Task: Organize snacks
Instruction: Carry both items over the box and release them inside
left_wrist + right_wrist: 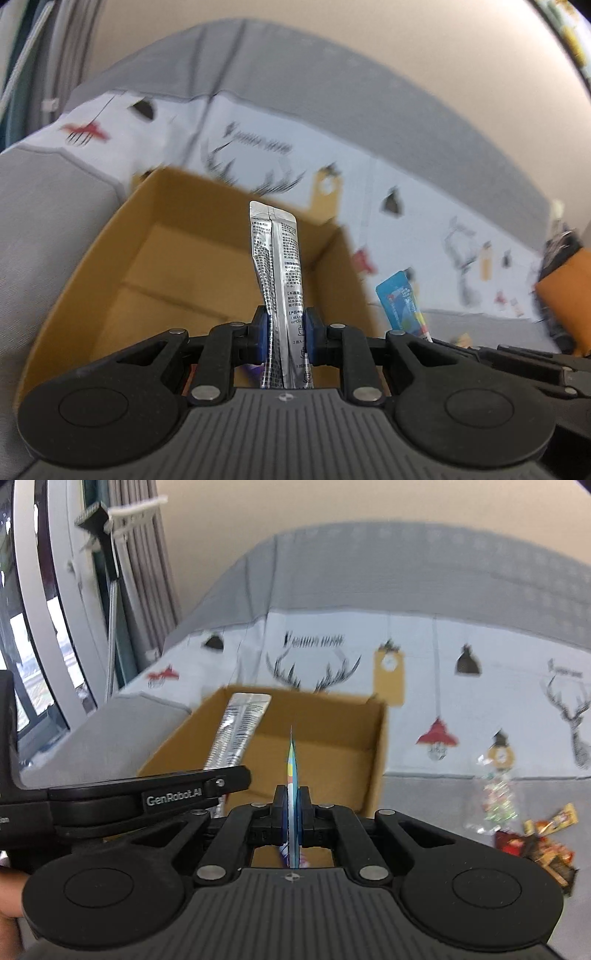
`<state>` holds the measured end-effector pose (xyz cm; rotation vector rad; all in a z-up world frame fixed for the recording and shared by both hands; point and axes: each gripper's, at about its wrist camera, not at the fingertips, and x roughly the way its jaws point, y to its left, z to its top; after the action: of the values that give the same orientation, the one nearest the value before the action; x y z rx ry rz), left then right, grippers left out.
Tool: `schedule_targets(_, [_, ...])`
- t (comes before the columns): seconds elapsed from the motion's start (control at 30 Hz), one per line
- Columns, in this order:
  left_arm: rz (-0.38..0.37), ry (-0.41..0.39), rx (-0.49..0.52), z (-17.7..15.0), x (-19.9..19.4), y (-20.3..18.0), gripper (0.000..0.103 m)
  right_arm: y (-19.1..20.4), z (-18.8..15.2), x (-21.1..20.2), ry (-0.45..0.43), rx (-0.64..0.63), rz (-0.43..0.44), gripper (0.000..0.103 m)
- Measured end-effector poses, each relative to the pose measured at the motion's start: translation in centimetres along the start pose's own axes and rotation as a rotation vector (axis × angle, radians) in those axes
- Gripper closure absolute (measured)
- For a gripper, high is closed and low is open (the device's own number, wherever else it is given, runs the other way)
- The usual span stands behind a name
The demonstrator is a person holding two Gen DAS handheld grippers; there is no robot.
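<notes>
Sofa, far left: grey sofa (48, 229) under a printed throw (258, 147); the throw carries antler and lamp motifs.
Cardboard box: open cardboard box (110, 236) on the seat, flaps up, floor bare where visible. It lies ahead of and below both grippers.
Left gripper: left gripper (284, 338) has its jaws narrowed onto a silver sachet (277, 258). The blue pads press the lower part of the pack from both sides.
Silver sachet, axis: long axis runs straight forward from the jaws, free end toward the far wall of the box. In the right wrist view it slants over the left half of the box.
Right gripper: right gripper (293, 810) is fully closed on a blue sachet (292, 771), seen edge-on as a thin blade between the pads.
Blue sachet, axis: also in line with the fingers, tip toward the box interior, right of the silver one.
Nearer hand: judged from the silver sachet's reach over the opening, the left is slightly further in; the two sit side by side.
Key relation: both packs hang above the opening, not yet inside; the likely drop needs each tip lowered past the rim.
Remaining snacks, far right: loose snack pile (535, 842) on the cushion, well apart from the box.
</notes>
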<state>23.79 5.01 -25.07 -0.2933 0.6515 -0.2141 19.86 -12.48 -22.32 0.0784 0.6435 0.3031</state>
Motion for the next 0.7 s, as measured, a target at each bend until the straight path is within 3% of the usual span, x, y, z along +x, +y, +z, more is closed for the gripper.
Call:
schedule_targets(0.17, [0.063, 0.081, -0.042, -0.9, 2.3, 3.8, 0.081, 1.1, -1.5, 4.6, 0.096, 0.028, 0.023, 0.099])
schedule_targets(0.4, [0.050, 0.092, -0.058, -1.0, 2.9, 5.0, 0.080, 1.8, -2.7, 7.5, 0.126, 0.045, 0.022, 0.096])
schedule_targets(0.43, [0.045, 0.079, -0.058, -1.0, 2.6, 4.9, 0.077, 1.5, -2.7, 7.5, 0.114, 0.073, 0.016, 0.091])
schedule_targets(0.47, [0.057, 0.066, -0.065, -0.9, 2.3, 4.8, 0.072, 1.1, -2.6, 7.5, 0.108, 0.114, 0.023, 0.072])
schedule_targets(0.5, [0.069, 0.057, -0.076, -0.8, 2.1, 4.7, 0.053, 0.7, -2.5, 7.4, 0.098, 0.145, 0.032, 0.063])
schedule_targets(0.53, [0.076, 0.048, -0.086, -0.6, 2.1, 4.5, 0.035, 0.1, -2.5, 7.0, 0.080, 0.168, 0.034, 0.062])
schedule_targets(0.6, [0.075, 0.027, -0.103, -0.5, 1.6, 4.0, 0.023, -1.2, -2.2, 5.9, 0.043, 0.204, 0.041, 0.057])
schedule_targets(0.7, [0.034, 0.000, -0.072, -0.7, 0.9, 2.1, 0.018, -3.2, -2.5, 4.0, 0.003, 0.221, 0.037, 0.031])
